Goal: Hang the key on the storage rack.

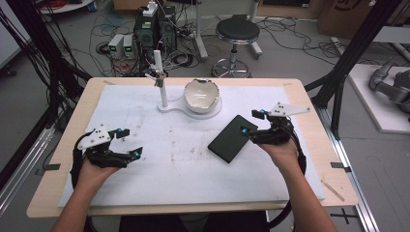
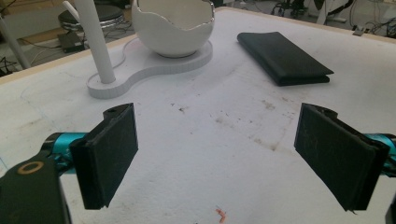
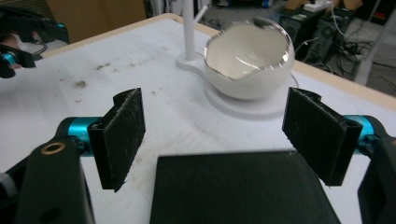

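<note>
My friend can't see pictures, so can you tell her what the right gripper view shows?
Two black open tongs reach over a flat black folded case lying on a white table, the case low between them but not pinched. Behind it, a white eggshell-shaped bowl sits on a white stand with a thin upright post.
</note>
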A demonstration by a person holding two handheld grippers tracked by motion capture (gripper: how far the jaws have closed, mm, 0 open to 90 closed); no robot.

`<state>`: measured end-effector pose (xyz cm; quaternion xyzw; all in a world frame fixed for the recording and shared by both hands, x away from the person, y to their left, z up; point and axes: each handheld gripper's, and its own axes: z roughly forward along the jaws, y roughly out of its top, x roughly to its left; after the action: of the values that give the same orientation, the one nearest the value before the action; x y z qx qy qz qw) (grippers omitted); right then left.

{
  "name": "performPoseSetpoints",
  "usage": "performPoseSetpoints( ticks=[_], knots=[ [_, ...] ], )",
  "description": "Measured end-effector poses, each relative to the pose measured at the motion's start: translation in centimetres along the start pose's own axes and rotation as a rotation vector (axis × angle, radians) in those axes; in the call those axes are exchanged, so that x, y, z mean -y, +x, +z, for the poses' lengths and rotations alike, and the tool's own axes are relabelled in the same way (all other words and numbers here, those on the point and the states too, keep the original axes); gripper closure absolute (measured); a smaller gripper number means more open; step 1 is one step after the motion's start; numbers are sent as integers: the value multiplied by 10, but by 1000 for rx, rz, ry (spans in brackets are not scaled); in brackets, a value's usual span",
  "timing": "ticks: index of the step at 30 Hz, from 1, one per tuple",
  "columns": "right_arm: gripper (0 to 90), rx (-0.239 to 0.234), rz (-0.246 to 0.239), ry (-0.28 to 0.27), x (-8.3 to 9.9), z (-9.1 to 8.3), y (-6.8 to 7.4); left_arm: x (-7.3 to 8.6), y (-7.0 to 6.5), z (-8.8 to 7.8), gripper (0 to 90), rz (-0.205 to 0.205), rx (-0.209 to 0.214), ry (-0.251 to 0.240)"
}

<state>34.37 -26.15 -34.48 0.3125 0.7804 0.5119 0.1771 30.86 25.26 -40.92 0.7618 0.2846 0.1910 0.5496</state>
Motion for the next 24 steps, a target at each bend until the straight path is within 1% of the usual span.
performPoseSetpoints(
  ticks=[2,5,6,8,10,12,13,17,20,24],
  knots=[
    [197,4,17,-5,13,-5,0,0,0,1,134,4,9,2],
    [189,21,23,-15,32,-10,1,1,2,3,134,-1,5,7],
    [183,20,34,-8,36,-11,2,1,3,3,134,-5,8,3],
    [181,25,31,-3,41,-13,2,1,3,4,134,-9,9,-1],
    [182,26,39,-16,46,-16,2,1,4,4,134,-11,15,-11],
    [182,41,41,-34,50,-19,1,1,4,4,134,-10,18,-10],
    [182,39,56,-39,52,-20,0,1,4,5,134,-10,19,-10],
    [182,62,72,-53,54,-23,-5,2,4,5,134,-8,23,-9],
    [182,76,77,-52,56,-25,-7,2,4,5,134,-11,22,-9],
    [182,82,80,-40,58,-25,-8,2,5,5,134,-14,17,-9]
  ],
)
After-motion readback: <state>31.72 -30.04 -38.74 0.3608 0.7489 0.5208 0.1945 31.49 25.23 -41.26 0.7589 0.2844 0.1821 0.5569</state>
